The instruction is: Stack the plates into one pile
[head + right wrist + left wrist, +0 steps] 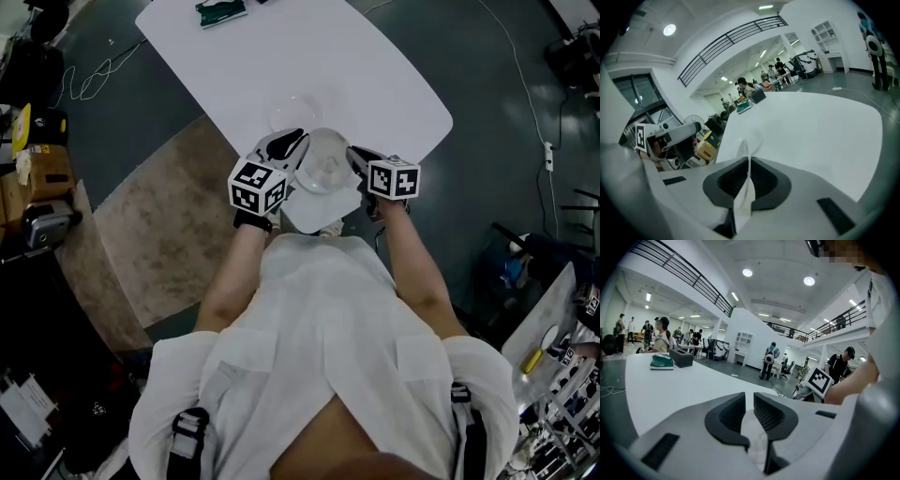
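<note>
Jaws of right gripper (749, 165) are pinched onto the thin rim of a clear plate (324, 165). The left gripper (749, 401) is a narrow slot apart, apparently clamping the opposite rim. The plate hangs between them over the near end of the white table (281, 56). A second clear plate (298, 111) lies just beyond. Judged step: carrying. The next move calls for centring above it, lowering level, then releasing both.
</note>
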`<state>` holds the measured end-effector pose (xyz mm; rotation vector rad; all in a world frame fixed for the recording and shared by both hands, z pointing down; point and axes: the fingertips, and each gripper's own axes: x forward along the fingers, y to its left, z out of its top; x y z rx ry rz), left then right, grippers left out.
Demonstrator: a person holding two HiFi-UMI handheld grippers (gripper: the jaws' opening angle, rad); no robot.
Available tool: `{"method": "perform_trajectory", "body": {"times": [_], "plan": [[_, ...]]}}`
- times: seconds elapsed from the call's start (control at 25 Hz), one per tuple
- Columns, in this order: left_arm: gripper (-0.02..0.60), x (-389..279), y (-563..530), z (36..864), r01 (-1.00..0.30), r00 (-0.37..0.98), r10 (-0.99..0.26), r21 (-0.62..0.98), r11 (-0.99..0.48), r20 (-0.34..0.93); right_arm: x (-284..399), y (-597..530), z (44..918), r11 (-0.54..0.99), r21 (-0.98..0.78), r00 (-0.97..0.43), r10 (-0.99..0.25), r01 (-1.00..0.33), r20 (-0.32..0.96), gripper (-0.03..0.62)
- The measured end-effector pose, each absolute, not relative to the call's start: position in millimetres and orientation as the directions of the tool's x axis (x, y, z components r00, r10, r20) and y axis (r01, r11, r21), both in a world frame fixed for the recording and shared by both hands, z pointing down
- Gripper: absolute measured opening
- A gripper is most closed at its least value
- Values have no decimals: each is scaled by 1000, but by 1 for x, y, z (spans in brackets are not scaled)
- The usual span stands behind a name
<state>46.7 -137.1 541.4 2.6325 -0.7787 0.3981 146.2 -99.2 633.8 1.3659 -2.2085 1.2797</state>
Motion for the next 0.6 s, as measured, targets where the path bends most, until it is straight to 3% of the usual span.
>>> {"method": "perform_trajectory", "body": {"times": [0.36, 0.48, 0.6], "plan": [[61, 37, -142, 542, -581, 798, -476, 265, -769, 369, 146, -105, 656, 245, -404, -471, -521, -882, 712, 58], [61, 30, -144, 542, -591, 791, -486, 265, -762, 371, 146, -103, 666, 318, -295, -422, -482, -901, 768, 124], [61, 24, -145, 542, -601, 785, -494, 264, -755, 373, 144, -107, 665, 348, -257, -406, -478, -902, 779, 135]]}}
